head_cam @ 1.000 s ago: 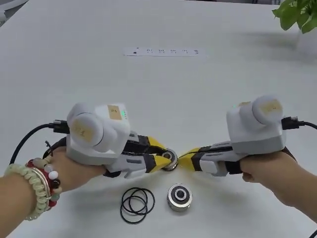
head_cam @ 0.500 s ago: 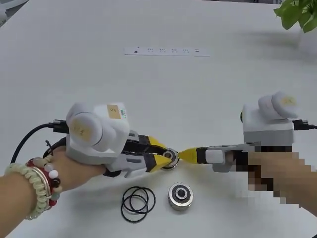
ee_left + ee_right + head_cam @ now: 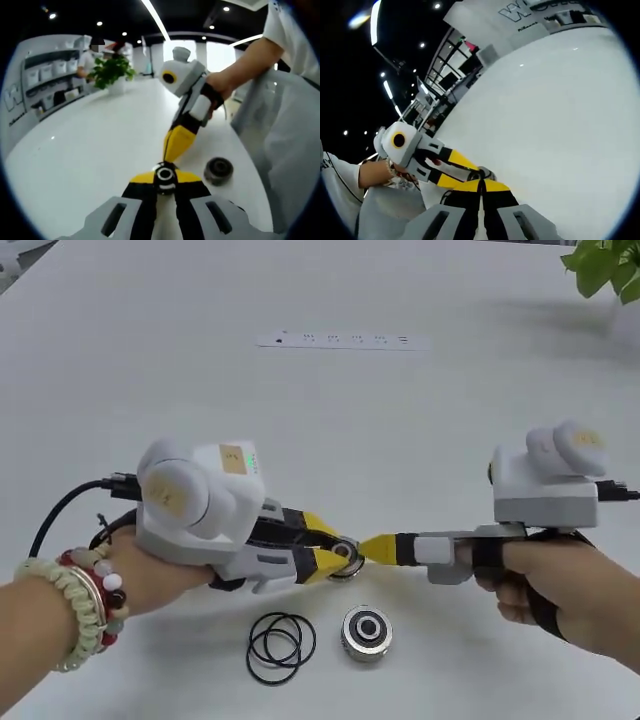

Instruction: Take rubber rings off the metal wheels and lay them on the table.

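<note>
Bright, even overhead light floods the head view — the matte white table is nearly washed out, and only soft, pale shadows lie under the squat silver metal wheel and beside the leafy green plant. Both gripper views bend strongly toward their edges; long white ceiling light strips glare against a dark ceiling — the backgrounds look soft.

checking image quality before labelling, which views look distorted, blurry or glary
Head view: soft light, sharp, faint shadow under the loose wheel. Left gripper view: fisheye bend, near wheel soft. Right gripper view: fisheye bend, ceiling lamps flare, table bright.
</note>
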Motion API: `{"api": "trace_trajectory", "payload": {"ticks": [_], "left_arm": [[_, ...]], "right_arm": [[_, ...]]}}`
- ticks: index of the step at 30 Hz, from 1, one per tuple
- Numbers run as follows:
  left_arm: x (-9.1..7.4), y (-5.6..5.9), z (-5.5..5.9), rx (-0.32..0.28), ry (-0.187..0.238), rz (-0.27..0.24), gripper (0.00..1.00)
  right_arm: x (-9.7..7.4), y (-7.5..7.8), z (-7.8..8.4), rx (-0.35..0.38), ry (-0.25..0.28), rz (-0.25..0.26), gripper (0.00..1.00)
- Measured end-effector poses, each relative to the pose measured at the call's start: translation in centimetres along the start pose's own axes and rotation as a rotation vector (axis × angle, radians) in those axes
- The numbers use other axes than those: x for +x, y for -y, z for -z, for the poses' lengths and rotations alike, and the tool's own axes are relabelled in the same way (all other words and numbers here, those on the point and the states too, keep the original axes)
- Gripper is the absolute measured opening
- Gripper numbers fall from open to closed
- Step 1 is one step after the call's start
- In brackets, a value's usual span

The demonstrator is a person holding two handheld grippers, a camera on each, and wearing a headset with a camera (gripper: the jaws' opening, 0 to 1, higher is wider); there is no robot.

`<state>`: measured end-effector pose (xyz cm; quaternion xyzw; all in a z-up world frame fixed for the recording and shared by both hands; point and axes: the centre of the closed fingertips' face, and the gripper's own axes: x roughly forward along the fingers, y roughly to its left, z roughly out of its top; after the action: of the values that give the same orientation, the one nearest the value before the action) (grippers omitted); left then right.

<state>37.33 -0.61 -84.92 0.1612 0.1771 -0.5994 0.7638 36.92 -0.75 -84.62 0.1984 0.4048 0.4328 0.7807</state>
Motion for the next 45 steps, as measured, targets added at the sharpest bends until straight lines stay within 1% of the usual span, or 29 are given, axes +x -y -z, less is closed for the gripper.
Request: {"api": "trace_trajectory", "payload": {"ticks": [9, 20, 23, 26, 27, 28, 29, 30, 32, 34, 35, 38, 39, 40, 41, 43, 45], "left_arm": [[0.0, 0.0, 0.0, 0.001, 0.001, 0.003, 0.13], [0.0, -0.1, -0.1, -0.002, 0.005, -0.002, 0.13], [0.0, -0.1, -0.1, -0.002, 0.006, -0.003, 0.13], [0.0, 0.0, -0.1, -0.004, 0.007, -0.005, 0.13], [0.0, 0.0, -0.1, -0.004, 0.007, -0.005, 0.13], [0.0, 0.0, -0.1, -0.005, 0.008, -0.006, 0.13], [0.0, 0.0, -0.1, -0.006, 0.008, -0.005, 0.13], [0.0, 0.0, -0.1, -0.007, 0.009, -0.005, 0.13], [0.0, -0.1, -0.1, -0.009, 0.012, -0.005, 0.13], [0.0, 0.0, -0.1, -0.006, 0.009, -0.011, 0.14], [0.0, 0.0, -0.1, -0.001, 0.007, -0.014, 0.14], [0.1, -0.1, -0.2, 0.006, -0.005, -0.019, 0.14], [0.1, -0.1, -0.2, -0.002, -0.011, -0.020, 0.14], [0.0, -0.1, -0.1, -0.055, -0.025, -0.021, 0.14], [0.0, -0.1, -0.1, -0.075, -0.035, -0.015, 0.14], [-0.3, -0.2, -0.2, -0.060, -0.048, -0.002, 0.15], [-0.7, -0.3, -0.3, -0.039, -0.052, -0.007, 0.16]], "right_arm": [[0.1, -0.3, -0.1, -0.018, -0.006, -0.005, 0.00], [0.2, -0.6, -0.1, -0.019, -0.008, -0.035, 0.00], [0.3, -0.9, -0.1, -0.001, -0.002, -0.054, 0.00], [0.3, -1.2, -0.2, -0.003, 0.004, -0.068, 0.00], [0.4, -1.8, -0.4, 0.000, 0.014, -0.095, 0.00], [0.4, -2.0, -0.2, -0.009, -0.002, -0.101, 0.00], [0.5, -1.7, -0.1, -0.034, -0.002, -0.081, 0.00], [0.5, -1.8, -0.1, -0.030, 0.001, -0.092, 0.00], [0.4, -1.4, -0.2, 0.007, 0.012, -0.095, 0.00], [0.4, -0.9, -0.3, 0.007, 0.013, -0.075, 0.00], [0.4, -0.6, -0.2, -0.001, 0.008, -0.051, 0.00], [0.7, -0.4, 0.0, -0.027, -0.003, -0.031, 0.00], [0.7, -0.4, -0.1, -0.029, 0.002, -0.033, 0.00], [0.6, -0.4, -0.2, -0.027, 0.003, -0.034, 0.00], [0.6, -0.4, -0.3, -0.027, 0.007, -0.033, 0.00], [0.6, -0.4, -0.4, -0.029, 0.010, -0.031, 0.00], [0.5, -0.4, -0.5, -0.029, 0.013, -0.037, 0.00]]}}
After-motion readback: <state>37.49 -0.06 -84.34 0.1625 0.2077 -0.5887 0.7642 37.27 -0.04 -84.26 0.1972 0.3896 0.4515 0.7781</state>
